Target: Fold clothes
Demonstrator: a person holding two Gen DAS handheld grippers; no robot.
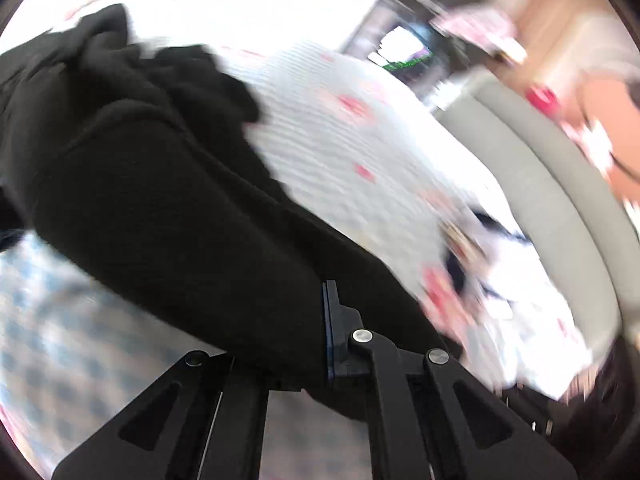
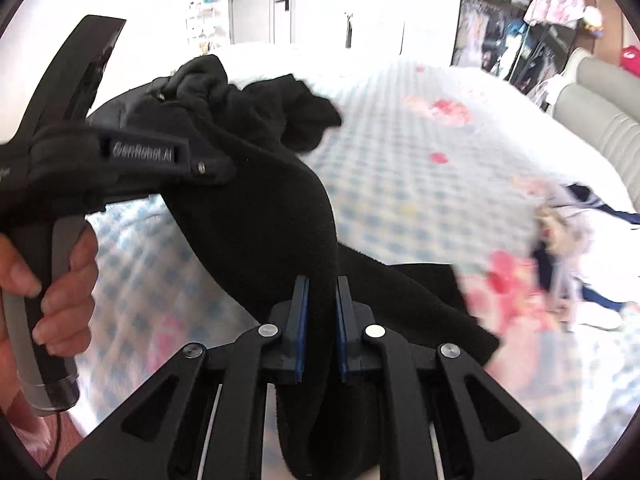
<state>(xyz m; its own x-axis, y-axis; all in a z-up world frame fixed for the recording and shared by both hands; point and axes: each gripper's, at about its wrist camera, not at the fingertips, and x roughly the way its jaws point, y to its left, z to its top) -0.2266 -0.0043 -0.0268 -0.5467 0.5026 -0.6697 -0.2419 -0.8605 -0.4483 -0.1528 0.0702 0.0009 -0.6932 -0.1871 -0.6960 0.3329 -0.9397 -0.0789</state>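
Gripping the black garment (image 2: 256, 216) in both grippers; your right gripper (image 2: 320, 320) pinches one end; left gripper (image 2: 168, 88) clamps the other, up-left; cloth spans between above the bed (image 2: 420, 184).

1. Left wrist view looks steeply down along its fingers, pressed close against the black garment (image 1: 160, 184) — heavily blurred.
2. Right wrist view faces across the bed (image 2: 420, 184), garment close ahead — both share garment and checked bedcover.
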